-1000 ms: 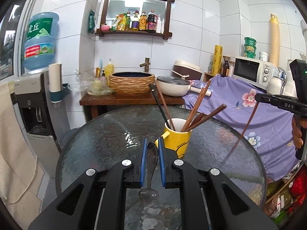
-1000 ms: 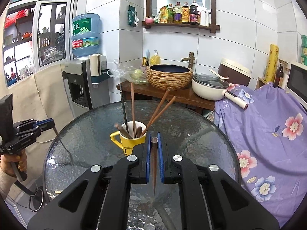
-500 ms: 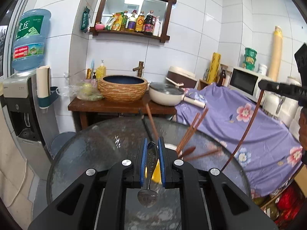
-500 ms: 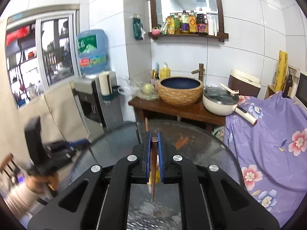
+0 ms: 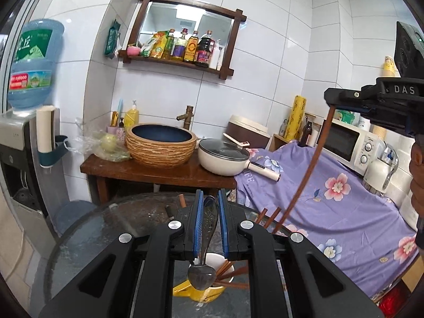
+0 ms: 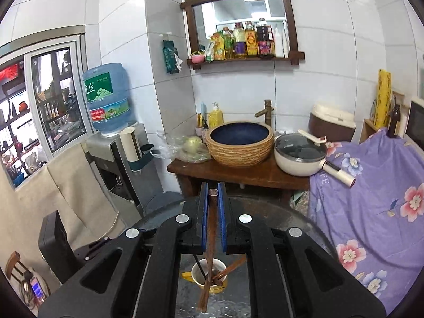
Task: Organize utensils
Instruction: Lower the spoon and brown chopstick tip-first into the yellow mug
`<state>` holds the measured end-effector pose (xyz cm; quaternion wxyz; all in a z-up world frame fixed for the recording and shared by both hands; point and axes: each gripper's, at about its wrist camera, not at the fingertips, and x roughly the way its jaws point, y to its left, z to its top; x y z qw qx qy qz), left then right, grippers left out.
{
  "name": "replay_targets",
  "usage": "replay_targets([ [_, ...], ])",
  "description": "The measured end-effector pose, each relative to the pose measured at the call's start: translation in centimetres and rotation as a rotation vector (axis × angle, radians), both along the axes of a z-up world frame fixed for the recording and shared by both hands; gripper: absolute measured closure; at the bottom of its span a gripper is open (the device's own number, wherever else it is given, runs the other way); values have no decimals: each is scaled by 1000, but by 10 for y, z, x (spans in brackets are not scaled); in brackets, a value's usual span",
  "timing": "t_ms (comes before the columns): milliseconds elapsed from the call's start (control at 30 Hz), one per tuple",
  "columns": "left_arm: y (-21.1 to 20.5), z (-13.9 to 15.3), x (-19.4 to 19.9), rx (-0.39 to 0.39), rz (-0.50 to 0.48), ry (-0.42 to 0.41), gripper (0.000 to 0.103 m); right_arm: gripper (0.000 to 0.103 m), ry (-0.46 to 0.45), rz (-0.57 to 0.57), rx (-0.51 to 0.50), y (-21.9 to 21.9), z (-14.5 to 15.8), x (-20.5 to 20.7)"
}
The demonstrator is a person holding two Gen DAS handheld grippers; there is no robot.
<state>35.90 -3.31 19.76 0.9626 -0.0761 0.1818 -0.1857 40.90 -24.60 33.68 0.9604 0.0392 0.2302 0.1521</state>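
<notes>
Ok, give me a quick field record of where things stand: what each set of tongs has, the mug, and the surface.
left tongs: shut on metal spoon, bowl end hanging over the mug
right tongs: shut on brown chopstick, tip hanging down by the mug
yellow mug: upright on the table, several chopsticks already standing in it
glass table: round, mug is the only thing visible on it

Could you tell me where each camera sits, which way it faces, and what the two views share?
Left wrist: sits on the left tool, shut on a spoon, facing the tiled wall; the right tool and the hand holding it show at right.
Right wrist: sits on the right tool, shut on a chopstick, facing the same wall; the left tool's body shows at lower left.
Shared: yellow mug, woven basin, glass table.
</notes>
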Motion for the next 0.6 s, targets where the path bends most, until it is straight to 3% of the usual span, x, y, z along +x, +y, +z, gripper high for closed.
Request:
replay_targets([
  [267,-1,-25,33,-75,8,62,92,95,35,-11,12,10,-39,37],
  [600,-9,-55,47,-53,-6,81,92,95,65,-2,-39,26,-91,56],
])
